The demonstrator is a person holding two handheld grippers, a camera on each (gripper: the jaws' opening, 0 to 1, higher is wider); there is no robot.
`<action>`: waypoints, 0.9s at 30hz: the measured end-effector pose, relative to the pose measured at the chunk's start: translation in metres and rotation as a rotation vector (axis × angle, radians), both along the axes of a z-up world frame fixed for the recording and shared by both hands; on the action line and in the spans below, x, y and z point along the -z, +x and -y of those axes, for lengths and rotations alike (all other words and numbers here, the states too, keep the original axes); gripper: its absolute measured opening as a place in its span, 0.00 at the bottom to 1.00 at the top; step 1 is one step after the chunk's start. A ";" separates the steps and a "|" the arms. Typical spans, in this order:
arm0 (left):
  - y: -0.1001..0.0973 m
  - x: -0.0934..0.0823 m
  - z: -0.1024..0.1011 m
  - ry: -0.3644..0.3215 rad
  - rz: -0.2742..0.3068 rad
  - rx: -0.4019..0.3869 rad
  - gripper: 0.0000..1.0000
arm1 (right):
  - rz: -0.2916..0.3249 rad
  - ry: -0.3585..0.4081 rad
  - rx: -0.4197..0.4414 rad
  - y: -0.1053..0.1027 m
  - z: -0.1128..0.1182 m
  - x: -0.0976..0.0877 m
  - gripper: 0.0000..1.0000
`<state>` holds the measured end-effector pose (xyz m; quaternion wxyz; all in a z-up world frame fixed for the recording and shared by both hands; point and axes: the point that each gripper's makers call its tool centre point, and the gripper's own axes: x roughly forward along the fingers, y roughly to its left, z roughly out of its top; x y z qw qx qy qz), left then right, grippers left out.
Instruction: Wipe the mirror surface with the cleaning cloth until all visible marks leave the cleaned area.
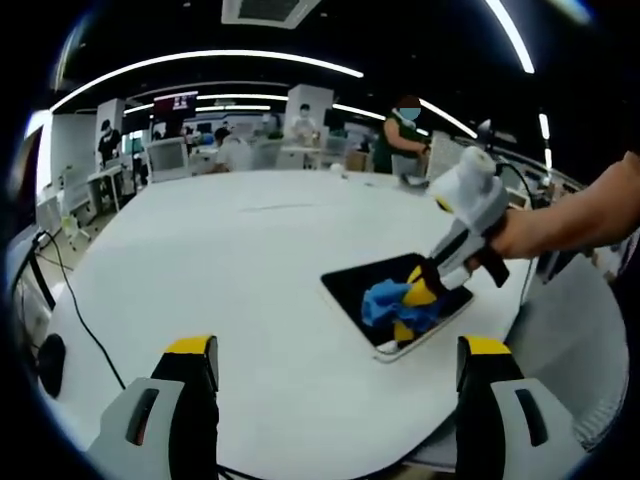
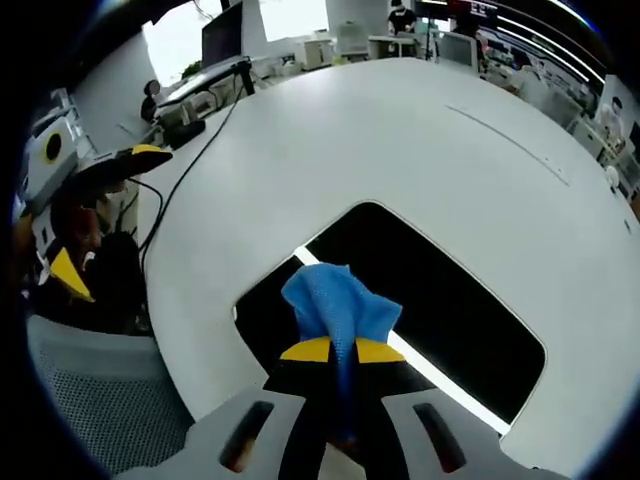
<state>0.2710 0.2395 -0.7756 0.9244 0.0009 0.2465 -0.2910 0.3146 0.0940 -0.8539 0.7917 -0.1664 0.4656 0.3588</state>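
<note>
- Fingers (image 1: 210, 362) of the left gripper (image 1: 335, 365) stand wide apart in the left gripper view, holding nothing, hovering above the white tabletop (image 1: 230, 270) near its close edge.
- Ahead and to the right in that view lies the mirror (image 1: 396, 300), a dark rounded rectangle flat on the tabletop, with the blue cleaning cloth (image 1: 393, 304) pressed on it by the right gripper (image 1: 424, 290); a person's forearm (image 1: 565, 215) reaches in from the right and angles the tool down toward the glass.
- Whether marks remain on the glass is hard to judge from here, since the surface reads almost uniformly black.
- Right gripper view: its fingers (image 2: 308, 350) are clamped together on the cleaning cloth (image 2: 338, 305), which bunches out in front of the tips and rests on the mirror (image 2: 440, 300) near its close end.
- A bright strip of reflected light crosses the glass beside the cloth.
- To wipe well, I would keep the cloth flat and pressed, sweep in overlapping passes toward the far end, and steady the mirror with the free gripper if it slides.
</note>
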 end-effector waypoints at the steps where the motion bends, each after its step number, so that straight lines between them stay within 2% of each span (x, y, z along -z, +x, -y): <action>1: 0.000 0.000 0.000 0.000 0.000 0.001 1.00 | 0.000 0.000 0.000 -0.001 0.000 0.000 0.01; 16: -0.002 0.001 0.001 0.013 -0.002 0.019 1.00 | -0.012 0.017 -0.018 -0.021 -0.003 0.000 0.01; 27: -0.003 0.000 0.001 0.024 -0.002 0.027 1.00 | -0.044 0.038 -0.027 -0.034 -0.003 -0.001 0.01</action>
